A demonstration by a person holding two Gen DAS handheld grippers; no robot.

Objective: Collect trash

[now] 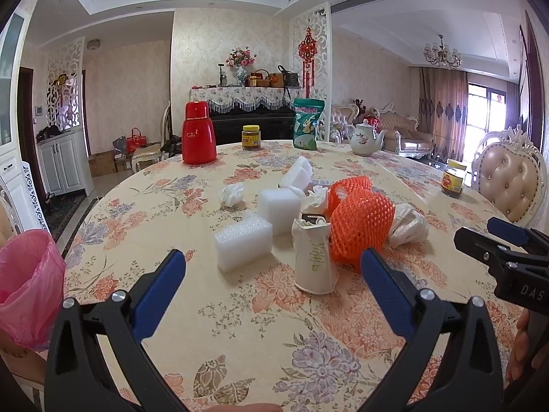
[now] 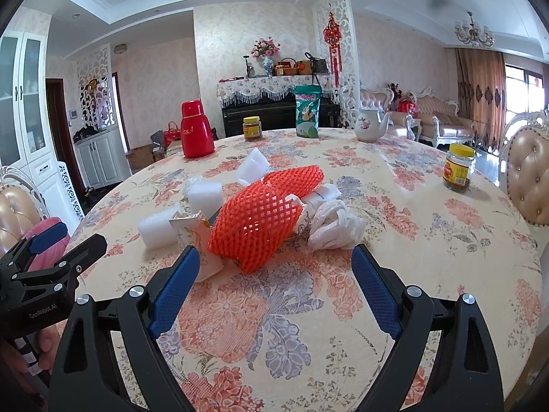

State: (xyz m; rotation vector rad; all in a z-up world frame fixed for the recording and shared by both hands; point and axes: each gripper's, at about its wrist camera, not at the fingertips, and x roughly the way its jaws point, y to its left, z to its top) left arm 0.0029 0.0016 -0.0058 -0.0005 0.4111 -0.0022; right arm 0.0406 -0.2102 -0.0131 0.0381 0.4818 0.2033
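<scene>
Both tongs hung released over the round floral-clothed surface (image 1: 240,326), nothing between their blue pads. The left tongs (image 1: 272,267) faced a crushed white paper cup (image 1: 314,257) lying just ahead, with the ribbed white foam block (image 1: 244,242) at about eleven o'clock from it and a smooth white foam cube (image 1: 279,207) behind. At one o'clock from the cup sat the orange foam fruit net (image 1: 360,226), touching it, with a crumpled white plastic bag (image 1: 410,223) at three o'clock of the net. A crumpled white tissue (image 1: 231,194) lay apart at ten o'clock.

The right tongs (image 2: 276,269) pointed at that same orange net (a second net lay behind it). A pink-lined trash bin (image 1: 27,281) stood off the surface's edge at nine o'clock in the left wrist view. Well beyond the trash stood a red thermos flask (image 1: 199,134), a yellow-lidded glass jar (image 1: 251,137), a green snack pouch (image 1: 308,123) and a white floral teapot (image 1: 365,139).
</scene>
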